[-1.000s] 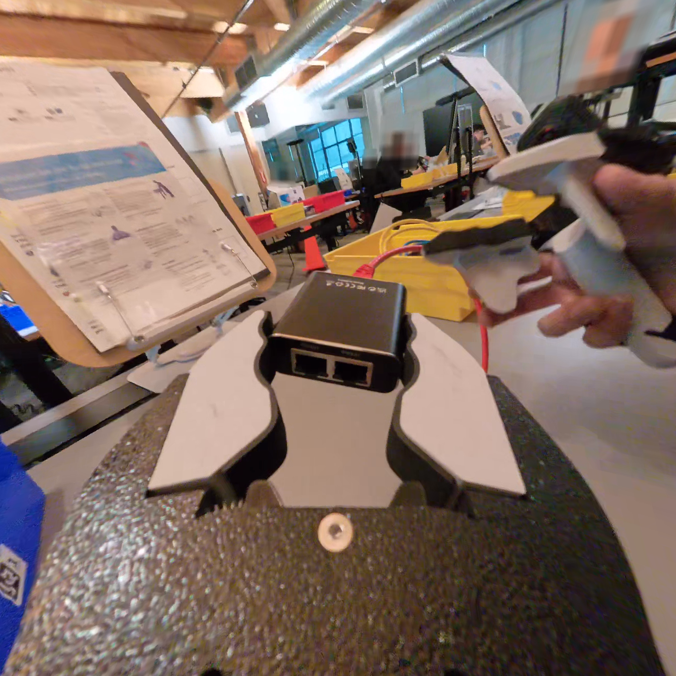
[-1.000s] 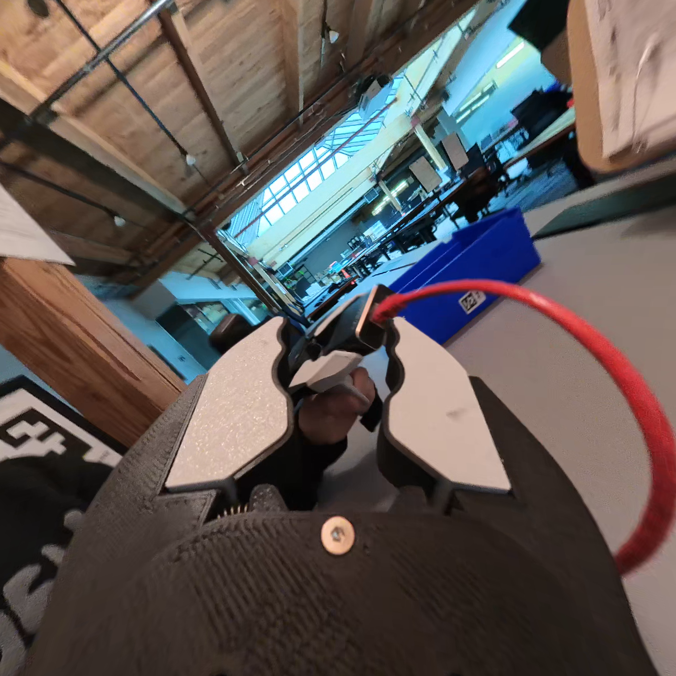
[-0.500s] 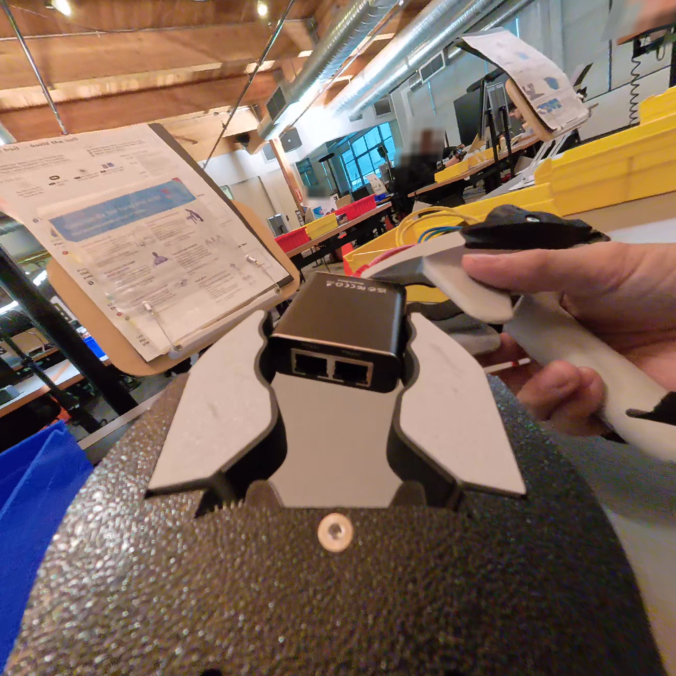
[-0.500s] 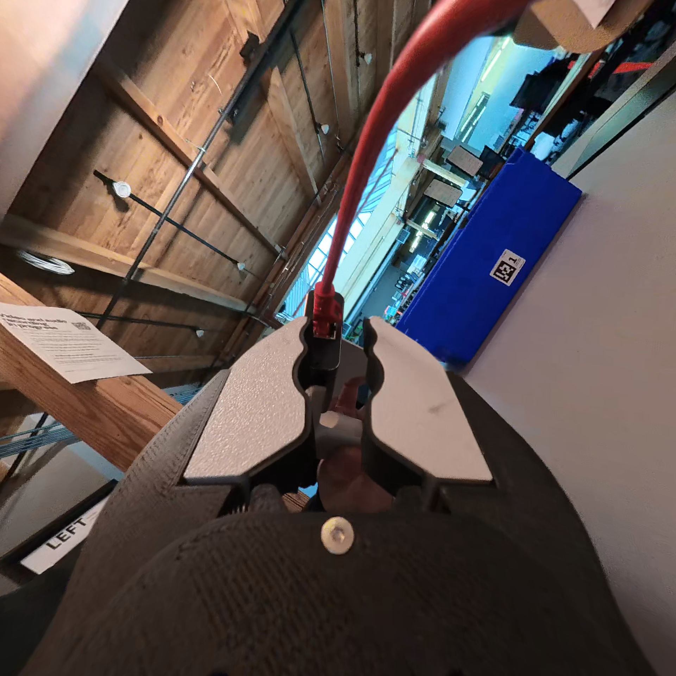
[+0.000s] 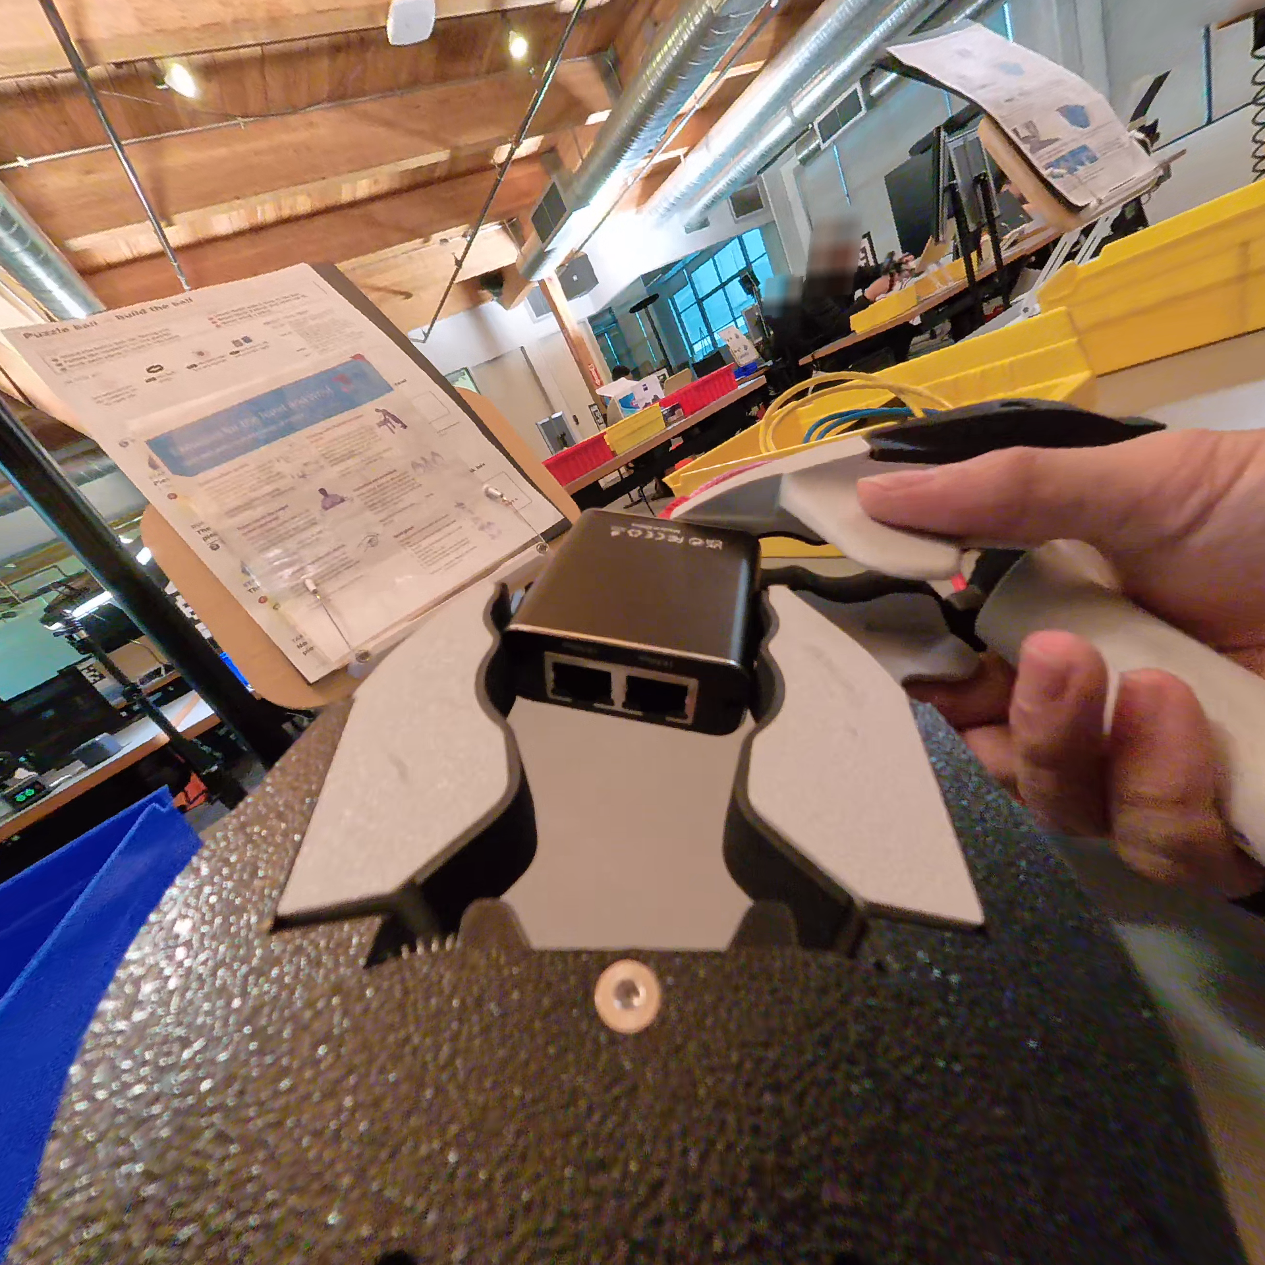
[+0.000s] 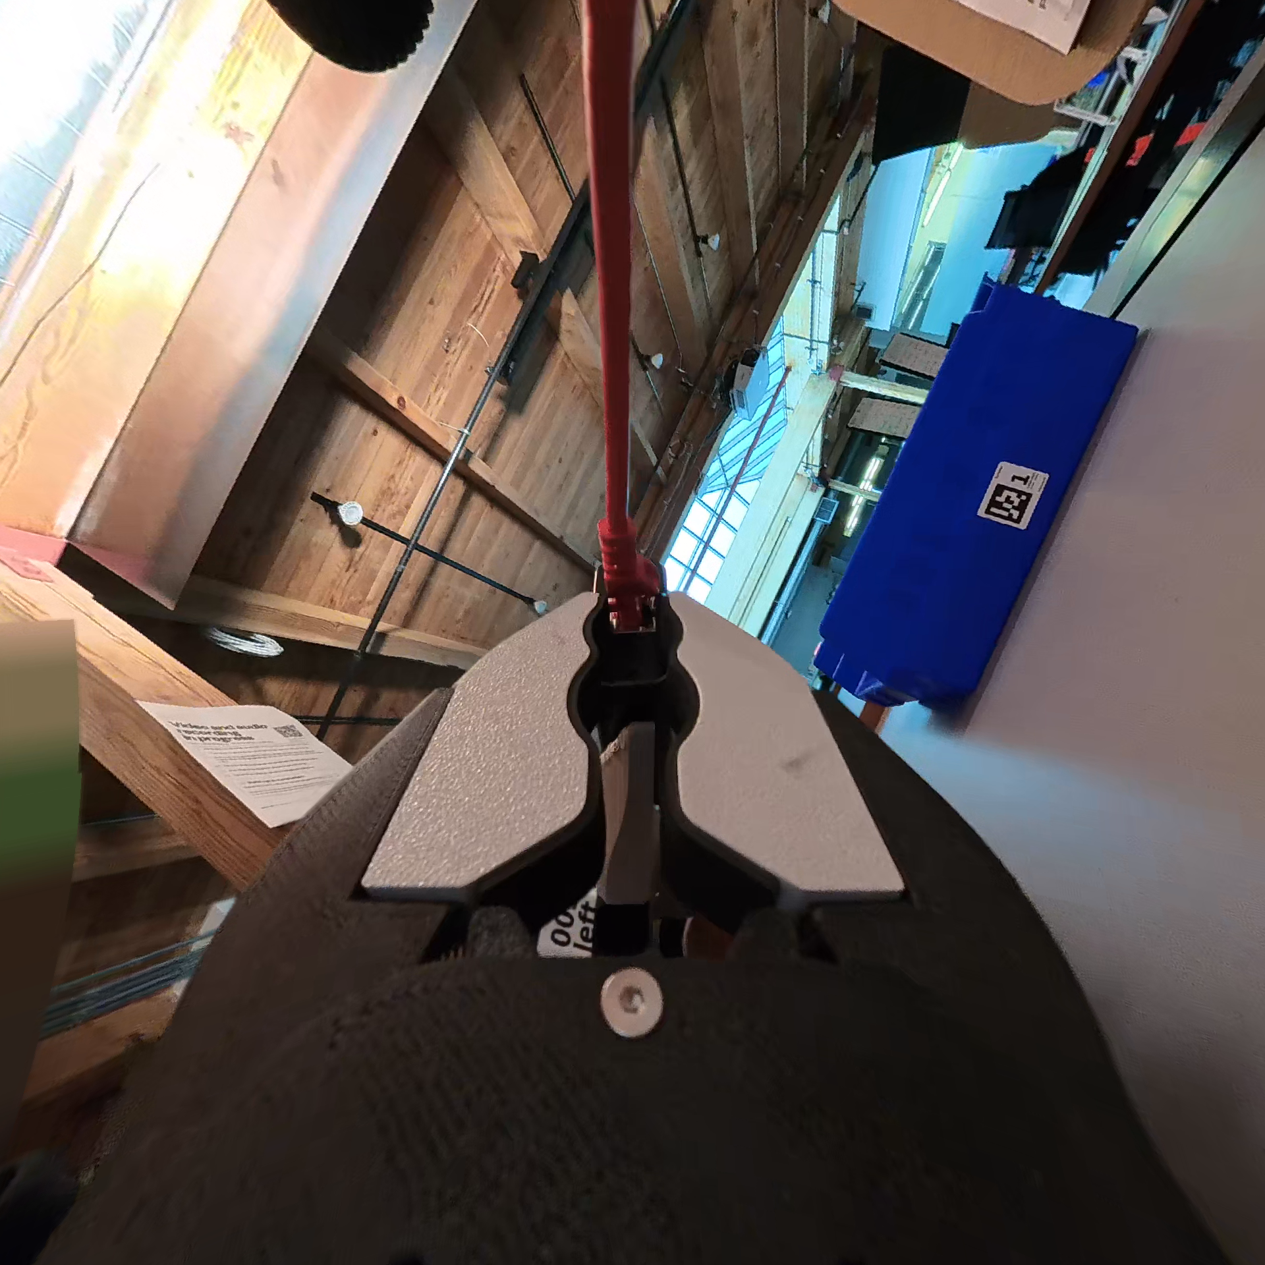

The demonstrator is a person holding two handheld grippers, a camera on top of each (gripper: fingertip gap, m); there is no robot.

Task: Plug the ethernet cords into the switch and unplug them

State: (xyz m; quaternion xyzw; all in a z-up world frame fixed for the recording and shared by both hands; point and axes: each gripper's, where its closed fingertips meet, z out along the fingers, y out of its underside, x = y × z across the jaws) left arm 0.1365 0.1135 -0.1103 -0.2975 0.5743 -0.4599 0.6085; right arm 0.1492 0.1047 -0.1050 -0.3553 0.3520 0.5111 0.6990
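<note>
the switch (image 5: 636,619) is clamped in the closed left gripper (image 5: 633,657), lifted off the bench (image 6: 1164,616); its 2 near ports are seen empty. the red cord (image 6: 609,274) plug seems seated in the far side, pinched by the right gripper (image 6: 633,626). unplugging remains.

Setting: large open-plan workshop or lab hall; exposed wooden ceiling beams (image 5: 287,171) and planking overhead; silver ventilation ducts (image 5: 691,116) run along the ceiling; tall windows (image 5: 712,287) at the far end; long worktables (image 5: 684,438) in rows carry yellow bins (image 5: 1164,274) and red bins (image 5: 582,458); loose wires (image 5: 842,411) lie in the nearest yellow bin; a blue bin (image 6: 972,506) with a square code sticker stands on the grey bench (image 6: 1164,616); instruction sheets on clipboards (image 5: 308,472) stand on posts at the stations; a person (image 5: 821,301) sits at a far table.
</note>
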